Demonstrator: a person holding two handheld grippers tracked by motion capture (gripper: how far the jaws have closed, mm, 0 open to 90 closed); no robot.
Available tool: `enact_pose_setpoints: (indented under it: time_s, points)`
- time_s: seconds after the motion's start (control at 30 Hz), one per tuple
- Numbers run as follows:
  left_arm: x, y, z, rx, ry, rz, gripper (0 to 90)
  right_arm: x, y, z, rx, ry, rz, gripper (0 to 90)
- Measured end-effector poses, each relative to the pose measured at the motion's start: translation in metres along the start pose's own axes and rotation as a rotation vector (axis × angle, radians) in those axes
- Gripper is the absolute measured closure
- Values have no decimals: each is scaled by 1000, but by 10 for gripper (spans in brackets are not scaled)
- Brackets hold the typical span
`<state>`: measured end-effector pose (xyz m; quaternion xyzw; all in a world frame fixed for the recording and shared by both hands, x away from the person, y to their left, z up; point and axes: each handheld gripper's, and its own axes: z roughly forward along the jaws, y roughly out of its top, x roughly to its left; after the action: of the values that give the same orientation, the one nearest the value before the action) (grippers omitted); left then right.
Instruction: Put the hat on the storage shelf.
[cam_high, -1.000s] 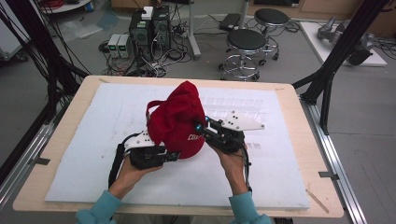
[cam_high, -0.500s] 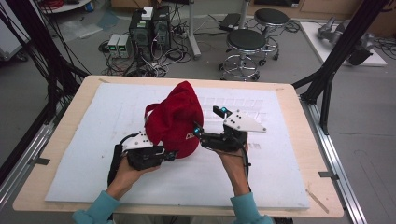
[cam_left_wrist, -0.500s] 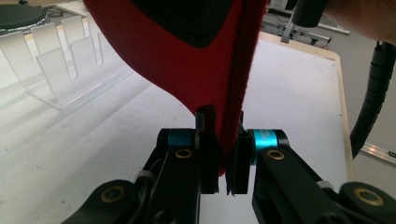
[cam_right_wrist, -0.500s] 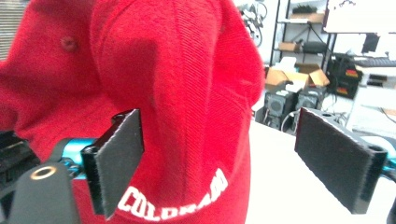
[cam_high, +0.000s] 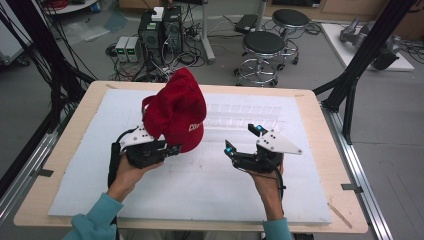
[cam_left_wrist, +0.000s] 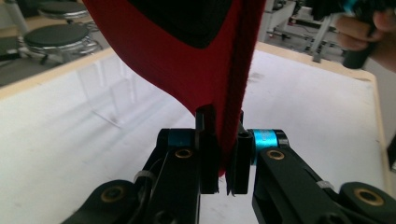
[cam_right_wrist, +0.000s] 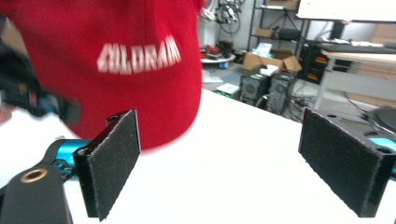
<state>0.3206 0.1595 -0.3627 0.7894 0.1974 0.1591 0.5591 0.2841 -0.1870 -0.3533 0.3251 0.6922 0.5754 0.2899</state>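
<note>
A red cap (cam_high: 176, 112) with white lettering is held upright above the white mat (cam_high: 210, 195), left of centre. My left gripper (cam_high: 172, 149) is shut on the cap's lower edge; in the left gripper view the red fabric (cam_left_wrist: 187, 60) is pinched between the two black jaws of the left gripper (cam_left_wrist: 223, 158). My right gripper (cam_high: 242, 140) stands open to the right of the cap, clear of it, with nothing between its pads (cam_right_wrist: 348, 161). In the right gripper view the cap (cam_right_wrist: 116, 60) looms ahead at the left, slightly blurred.
The mat covers a wooden table (cam_high: 325, 150). Behind the table stand two stools (cam_high: 262, 47), computer boxes (cam_high: 160, 27) and cables on the floor. Black frame posts (cam_high: 357, 75) rise at the right and left of the table.
My right gripper has let go of the cap, opened, and pulled away to the right. The left gripper still holds the cap, which has shifted slightly left.
</note>
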Motion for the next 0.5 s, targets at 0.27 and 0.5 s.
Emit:
enact_pose_setpoints:
  time_s: [0.27,0.5]
  points:
    - [20,23,4,4,68,14,854,-18,-18,-26,28,-64,3,118]
    - [32,35,19,17,111,0,854,-34,-37,-49,28,-112,28,118]
